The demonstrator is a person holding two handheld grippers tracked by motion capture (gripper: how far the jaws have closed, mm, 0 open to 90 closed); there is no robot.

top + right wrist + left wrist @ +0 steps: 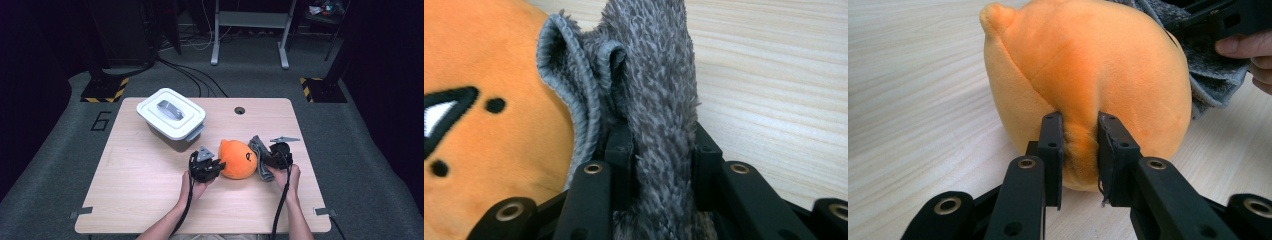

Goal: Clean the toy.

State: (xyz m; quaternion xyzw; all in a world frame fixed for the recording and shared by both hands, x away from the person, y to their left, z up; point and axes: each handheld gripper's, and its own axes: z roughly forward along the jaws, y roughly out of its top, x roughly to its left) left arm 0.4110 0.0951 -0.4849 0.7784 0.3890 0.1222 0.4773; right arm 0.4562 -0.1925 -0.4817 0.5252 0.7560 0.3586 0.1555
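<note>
Both fingers (pixel 1052 150) pinch: plush toy (pixel 1088 70), grey cloth (pixel 659 100).

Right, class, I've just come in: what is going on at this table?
A person at a wooden table works with a gripper in each hand. The left gripper pinches a fold of an orange plush toy, and the right gripper is shut on a grey fluffy cloth that lies against the toy's other side. A white lidded box stands untouched farther back on the table.
</note>
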